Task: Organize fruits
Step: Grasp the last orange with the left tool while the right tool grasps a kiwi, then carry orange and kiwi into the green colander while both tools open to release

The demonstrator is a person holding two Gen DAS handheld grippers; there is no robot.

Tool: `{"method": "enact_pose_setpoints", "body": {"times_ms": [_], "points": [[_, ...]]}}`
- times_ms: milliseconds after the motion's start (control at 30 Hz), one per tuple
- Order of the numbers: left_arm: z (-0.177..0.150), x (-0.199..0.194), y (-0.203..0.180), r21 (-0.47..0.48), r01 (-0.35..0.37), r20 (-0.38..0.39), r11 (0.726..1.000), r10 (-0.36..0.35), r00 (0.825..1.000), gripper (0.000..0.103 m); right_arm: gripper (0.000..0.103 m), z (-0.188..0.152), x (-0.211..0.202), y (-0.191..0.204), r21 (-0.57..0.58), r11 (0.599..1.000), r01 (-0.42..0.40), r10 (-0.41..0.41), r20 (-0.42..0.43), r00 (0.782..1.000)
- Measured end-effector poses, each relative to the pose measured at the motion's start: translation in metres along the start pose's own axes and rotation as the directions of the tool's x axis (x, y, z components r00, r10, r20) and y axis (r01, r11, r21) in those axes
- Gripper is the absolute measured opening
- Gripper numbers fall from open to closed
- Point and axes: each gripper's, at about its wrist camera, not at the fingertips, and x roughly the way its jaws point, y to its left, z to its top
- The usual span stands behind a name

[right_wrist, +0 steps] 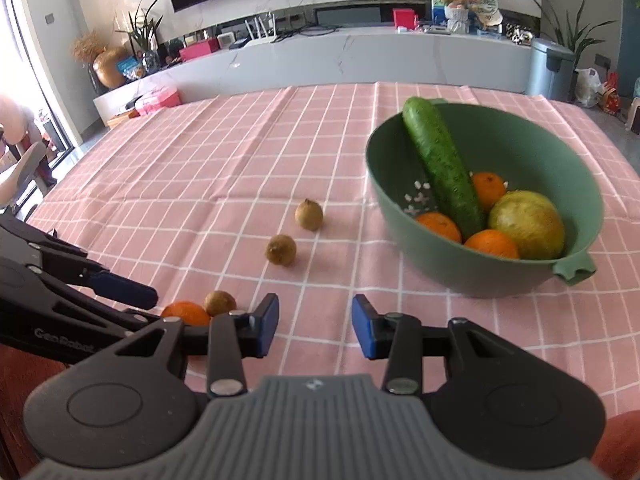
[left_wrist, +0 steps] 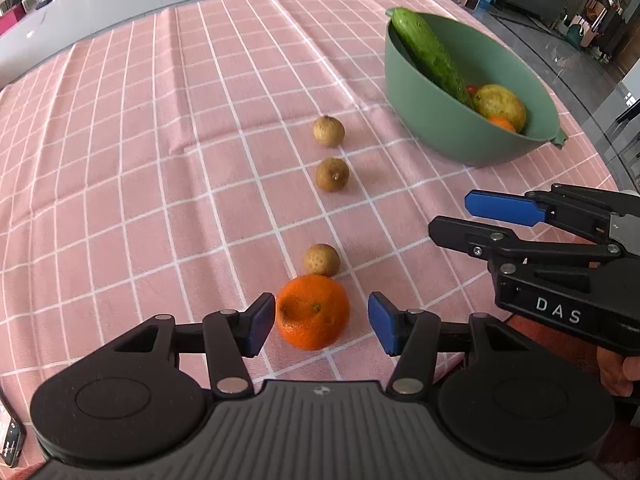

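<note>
Left tongs [left_wrist: 322,322] spread around one orange [left_wrist: 313,312], pads not touching it; right tongs [right_wrist: 315,326] spread, empty. Three brown fruits [left_wrist: 329,131] [left_wrist: 332,174] [left_wrist: 321,259] line up left of the bowl [right_wrist: 520,276]. Only the right view shows three oranges [right_wrist: 489,188] inside, beside one cucumber [right_wrist: 442,164] and one yellow fruit [right_wrist: 528,224].

hidden: tangerine [right_wrist: 186,313] half behind left gripper [right_wrist: 140,300] in right view | small red fruit [left_wrist: 472,89] in bowl [left_wrist: 420,120] mostly behind cucumber [left_wrist: 432,56] | cut off: phone [left_wrist: 11,442] at left edge | unclear: white bits [right_wrist: 416,198] in bowl
</note>
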Motion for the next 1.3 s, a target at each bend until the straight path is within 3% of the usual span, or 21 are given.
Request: {"method": "enact_pose_setpoints", "body": {"times_ms": [500,733,933,1300], "points": [[-0.001,0.01,0.01,-0.053,0.019,-0.022,0.998,-0.02,1.0,0.05,0.038,-0.003,0.017,0.01,-0.02,0.999,-0.043,0.042,-0.039,0.998],[0.0,-0.006,0.028,-0.144,-0.001,0.017,0.99,0.003,1.0,0.05,0.03,-0.002,0.026,0.024,-0.058,0.995,-0.082,0.079,-0.051,0.996],[0.004,-0.016,0.047,-0.234,-0.014,0.049,0.972,0.026,0.998,0.05,0.029,0.0,0.035,0.042,-0.103,0.986,-0.134,0.128,-0.07,0.989],[0.004,-0.02,0.055,-0.253,0.011,0.073,0.967,0.008,0.997,0.05,0.023,-0.001,0.054,0.06,-0.123,0.978,-0.166,0.15,-0.125,0.981]]}}
